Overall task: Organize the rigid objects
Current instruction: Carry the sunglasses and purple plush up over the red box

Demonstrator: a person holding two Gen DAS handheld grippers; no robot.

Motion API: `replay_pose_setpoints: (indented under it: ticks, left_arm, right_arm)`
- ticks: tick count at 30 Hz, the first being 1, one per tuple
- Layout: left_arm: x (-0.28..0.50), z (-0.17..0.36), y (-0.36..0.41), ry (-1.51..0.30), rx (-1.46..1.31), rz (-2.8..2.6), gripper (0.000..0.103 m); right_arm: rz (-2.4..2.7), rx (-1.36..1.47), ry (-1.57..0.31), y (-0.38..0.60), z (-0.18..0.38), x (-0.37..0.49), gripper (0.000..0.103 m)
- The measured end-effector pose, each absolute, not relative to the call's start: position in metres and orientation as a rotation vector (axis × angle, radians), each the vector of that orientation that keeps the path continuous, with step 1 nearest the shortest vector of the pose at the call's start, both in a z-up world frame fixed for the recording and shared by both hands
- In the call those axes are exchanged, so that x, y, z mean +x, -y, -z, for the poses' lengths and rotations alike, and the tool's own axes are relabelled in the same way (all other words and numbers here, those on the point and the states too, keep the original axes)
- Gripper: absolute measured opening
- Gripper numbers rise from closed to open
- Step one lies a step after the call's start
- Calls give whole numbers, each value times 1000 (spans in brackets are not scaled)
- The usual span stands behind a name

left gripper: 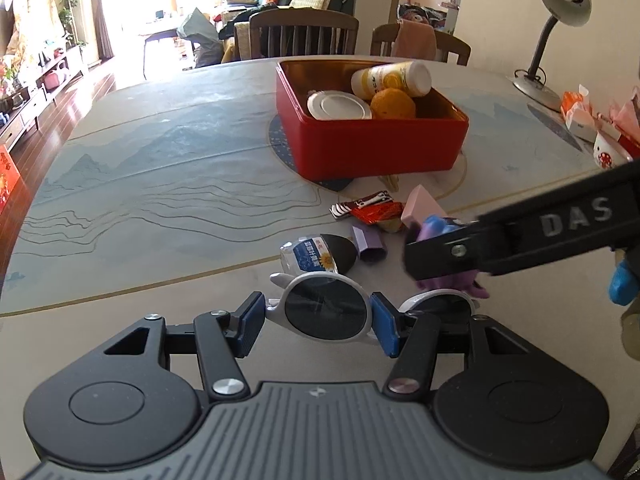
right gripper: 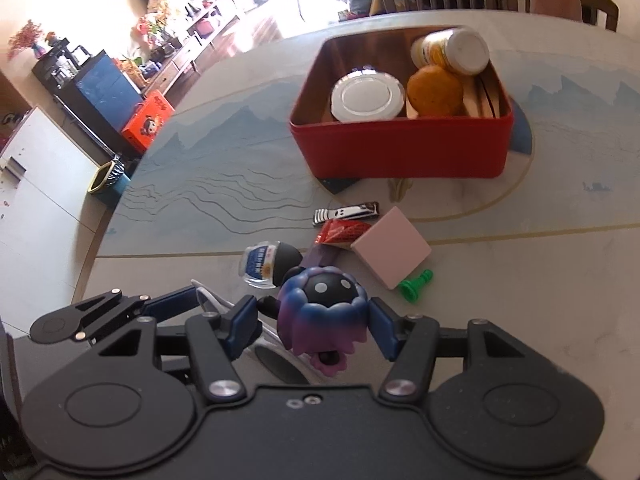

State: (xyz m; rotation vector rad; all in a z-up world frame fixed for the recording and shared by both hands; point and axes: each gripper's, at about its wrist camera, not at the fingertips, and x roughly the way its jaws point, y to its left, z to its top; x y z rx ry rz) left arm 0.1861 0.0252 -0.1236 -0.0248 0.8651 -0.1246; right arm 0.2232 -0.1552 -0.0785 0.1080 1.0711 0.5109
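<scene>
White-framed sunglasses (left gripper: 324, 312) lie on the table near its front edge. My left gripper (left gripper: 318, 328) is shut on them, one blue pad on each side of the left lens. Just to the right, a purple and blue toy figure (right gripper: 320, 312) with a black face stands between the pads of my right gripper (right gripper: 314, 330), which is shut on it. The toy's base overlaps the sunglasses (right gripper: 276, 364). Farther back stands a red tin box (left gripper: 372, 148) holding a white-lidded jar (right gripper: 366, 98), an orange (right gripper: 434, 90) and a yellow-white bottle (right gripper: 452, 54).
Loose items lie between the grippers and the box: a nail clipper (right gripper: 346, 213), a red packet (right gripper: 340, 232), a pink block (right gripper: 390, 252), a small black-capped bottle (right gripper: 268, 264), a purple box (left gripper: 370, 244) and a green piece (right gripper: 414, 286). A lamp (left gripper: 560, 8) and mug (left gripper: 606, 152) stand at the right.
</scene>
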Motion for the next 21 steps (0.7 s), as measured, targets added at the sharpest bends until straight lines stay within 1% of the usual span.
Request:
replay_pose_setpoints:
  ticks: [10,21]
  left_arm:
    - [180,103,-38,-836,-71,74,57]
    - [191,59,-44,-757,-112,31,57]
  right_arm:
    - [-517,88,-994,176,53,216,60]
    - [-524,60,-904,200,26,225,60]
